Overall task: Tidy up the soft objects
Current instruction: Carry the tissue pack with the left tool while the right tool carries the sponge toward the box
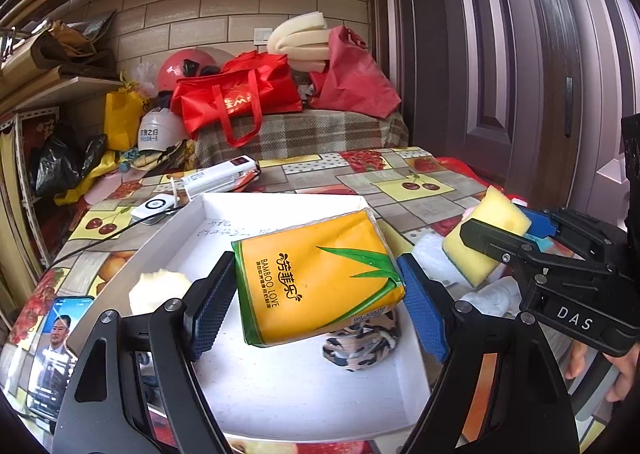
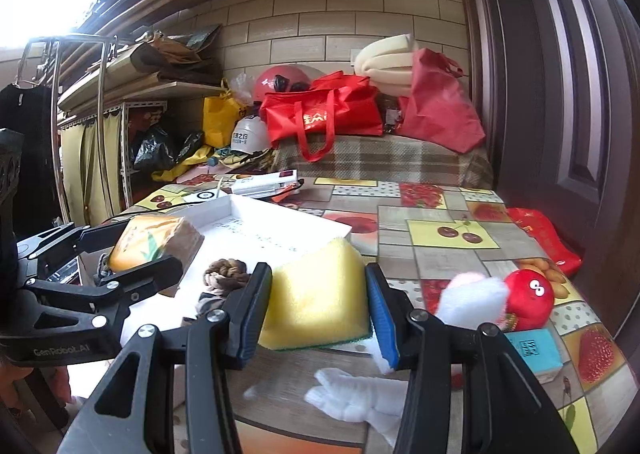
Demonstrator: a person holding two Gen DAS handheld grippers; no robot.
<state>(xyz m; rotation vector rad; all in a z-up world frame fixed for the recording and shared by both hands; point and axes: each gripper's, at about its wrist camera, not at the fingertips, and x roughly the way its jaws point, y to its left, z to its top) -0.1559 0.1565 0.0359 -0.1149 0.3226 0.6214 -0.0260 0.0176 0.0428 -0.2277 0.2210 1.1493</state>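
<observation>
My left gripper (image 1: 316,290) is shut on a yellow tissue pack (image 1: 316,274) and holds it above the white tray (image 1: 280,386); the pack also shows in the right wrist view (image 2: 154,240). A leopard-print cloth roll (image 1: 362,346) and a cream foam piece (image 1: 158,290) lie in the tray. My right gripper (image 2: 316,310) is shut on a yellow sponge (image 2: 316,294) with a green underside, held just right of the tray; the sponge also shows in the left wrist view (image 1: 486,238).
On the fruit-print tablecloth (image 2: 440,230) lie a white cloth (image 2: 360,398), a red plush ball with eyes (image 2: 528,296), a blue packet (image 2: 536,350), a phone (image 1: 52,350) and a white power strip (image 1: 220,175). Red bags (image 1: 240,93) sit behind.
</observation>
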